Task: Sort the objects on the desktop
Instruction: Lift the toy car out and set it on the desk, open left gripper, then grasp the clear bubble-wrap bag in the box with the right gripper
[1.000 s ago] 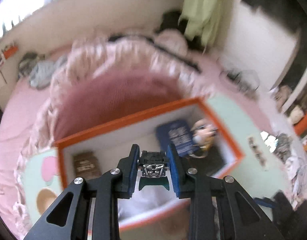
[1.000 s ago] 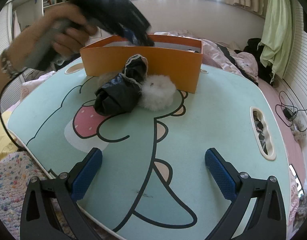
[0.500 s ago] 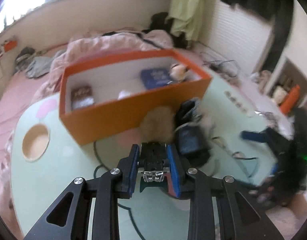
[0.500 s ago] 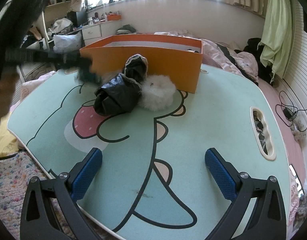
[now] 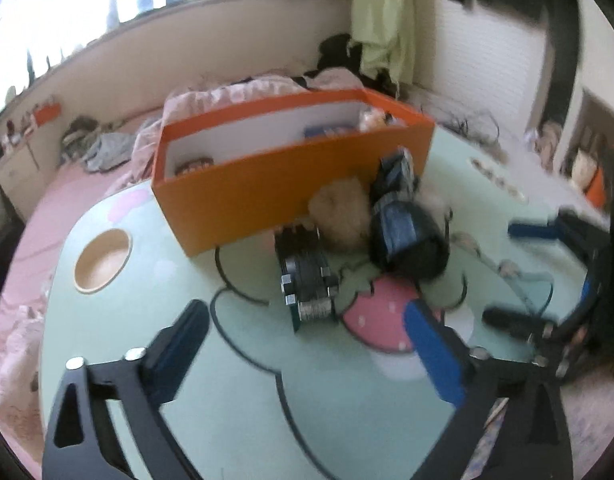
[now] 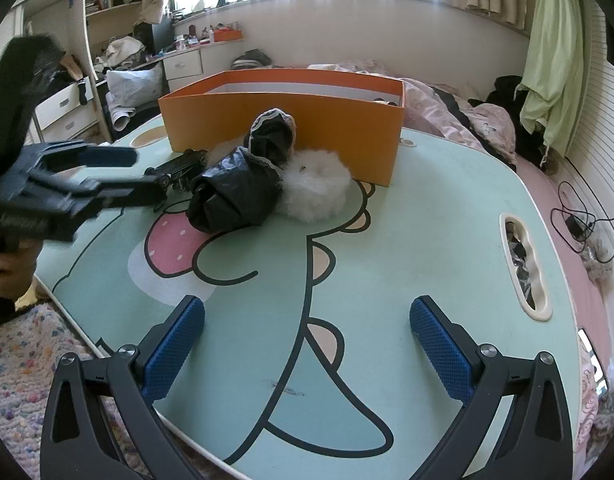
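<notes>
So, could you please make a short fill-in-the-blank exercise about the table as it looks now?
1. The box standing on the table has the colour ____.
2. The left gripper has its jaws ____.
3. The fluffy white ball lies ____ the box, not inside it.
4. The black toy car rests on the ____.

Missing words: orange; open; outside; table
</notes>
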Available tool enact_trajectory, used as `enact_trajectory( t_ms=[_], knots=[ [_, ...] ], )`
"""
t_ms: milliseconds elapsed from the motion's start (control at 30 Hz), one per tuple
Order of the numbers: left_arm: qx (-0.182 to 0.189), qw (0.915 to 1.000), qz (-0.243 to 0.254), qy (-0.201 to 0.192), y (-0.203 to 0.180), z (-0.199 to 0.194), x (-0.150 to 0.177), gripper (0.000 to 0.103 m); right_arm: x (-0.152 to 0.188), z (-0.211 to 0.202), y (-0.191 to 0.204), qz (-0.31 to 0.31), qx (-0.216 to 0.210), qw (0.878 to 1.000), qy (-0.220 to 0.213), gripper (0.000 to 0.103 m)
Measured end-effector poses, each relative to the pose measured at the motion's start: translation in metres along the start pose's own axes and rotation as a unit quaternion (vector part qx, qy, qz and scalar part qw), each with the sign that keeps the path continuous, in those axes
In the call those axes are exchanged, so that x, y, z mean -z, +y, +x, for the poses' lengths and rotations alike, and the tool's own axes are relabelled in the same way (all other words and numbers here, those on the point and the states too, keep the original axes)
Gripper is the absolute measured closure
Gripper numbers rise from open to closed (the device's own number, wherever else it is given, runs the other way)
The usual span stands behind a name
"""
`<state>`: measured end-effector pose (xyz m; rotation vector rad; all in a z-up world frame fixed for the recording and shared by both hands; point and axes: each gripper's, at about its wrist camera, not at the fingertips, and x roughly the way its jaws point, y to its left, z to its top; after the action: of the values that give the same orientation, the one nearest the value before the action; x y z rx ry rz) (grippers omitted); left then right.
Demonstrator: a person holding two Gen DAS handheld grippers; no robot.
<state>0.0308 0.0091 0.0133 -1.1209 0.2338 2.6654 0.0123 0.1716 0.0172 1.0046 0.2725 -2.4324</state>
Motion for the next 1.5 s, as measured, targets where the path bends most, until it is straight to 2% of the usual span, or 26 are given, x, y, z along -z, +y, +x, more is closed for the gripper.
enact_trajectory(
  t_ms=[67,133,167,467,533,600,667,733,800,833,900,1000,1133,1200,1233,1267,1400,1500],
  knots=[
    [-0.02,0.9995,-0.001,0.023,0.001,0.012,0.005,0.002,0.0,0.0,0.0,0.0,0.0,1.0,0.0,0.001],
    [-0.001,0.9987,-0.039,0.035,0.011,0.017,0.007,0.001,0.0,0.0,0.0,0.0,0.0,1.0,0.0,0.001],
    [-0.012,0.9981,-0.046,0.038,0.014,0.018,0.005,0.0,0.0,0.0,0.0,0.0,0.001,1.0,0.001,0.001],
    [-0.016,0.998,-0.053,0.03,0.016,0.021,0.008,0.0,-0.007,-0.005,0.001,0.004,0.02,1.0,-0.002,0.001],
    [-0.016,0.998,-0.053,0.029,0.014,0.021,0.01,0.0,-0.018,-0.014,0.001,0.012,-0.002,1.0,-0.017,0.001],
    [-0.016,0.9981,-0.053,0.028,0.013,0.019,0.012,0.0,-0.046,-0.027,-0.001,0.047,-0.062,0.996,-0.041,0.001],
    [-0.016,0.9981,-0.053,0.028,0.014,0.019,0.012,0.0,-0.077,-0.03,0.0,0.063,-0.096,0.992,-0.047,0.001],
    [-0.016,0.9981,-0.053,0.028,0.013,0.019,0.012,0.0,-0.117,-0.023,0.004,0.07,-0.106,0.991,-0.029,0.003],
    [-0.015,0.9981,-0.053,0.027,0.014,0.019,0.013,0.0,-0.156,-0.001,0.008,0.081,-0.115,0.99,0.018,0.014],
    [-0.015,0.9981,-0.053,0.027,0.015,0.019,0.012,0.0,-0.177,0.02,0.009,0.094,-0.12,0.987,0.06,0.02],
    [-0.013,0.9981,-0.054,0.026,0.015,0.019,0.013,0.0,-0.196,0.052,0.008,0.118,-0.12,0.978,0.121,0.029],
    [-0.013,0.9982,-0.054,0.024,0.015,0.018,0.013,0.0,-0.207,0.102,0.01,0.147,-0.118,0.963,0.194,0.033],
    [-0.011,0.9982,-0.055,0.022,0.014,0.017,0.014,0.0,-0.201,0.142,0.019,0.132,-0.052,0.958,0.249,0.036],
    [-0.01,0.9982,-0.055,0.022,0.015,0.018,0.015,0.0,-0.196,0.155,0.021,0.126,-0.039,0.954,0.269,0.052],
    [-0.009,0.9982,-0.056,0.022,0.014,0.017,0.015,0.0,-0.191,0.162,0.021,0.128,-0.043,0.947,0.29,0.058],
    [-0.01,0.9982,-0.056,0.022,0.014,0.017,0.015,0.0,-0.189,0.161,0.022,0.127,-0.041,0.95,0.282,0.069],
    [-0.01,0.9982,-0.055,0.022,0.014,0.018,0.016,0.0,-0.183,0.16,0.011,0.153,-0.065,0.947,0.274,0.07],
    [-0.01,0.9982,-0.055,0.022,0.015,0.018,0.016,0.0,-0.187,0.134,0.002,0.157,-0.086,0.959,0.221,0.07]
  ],
)
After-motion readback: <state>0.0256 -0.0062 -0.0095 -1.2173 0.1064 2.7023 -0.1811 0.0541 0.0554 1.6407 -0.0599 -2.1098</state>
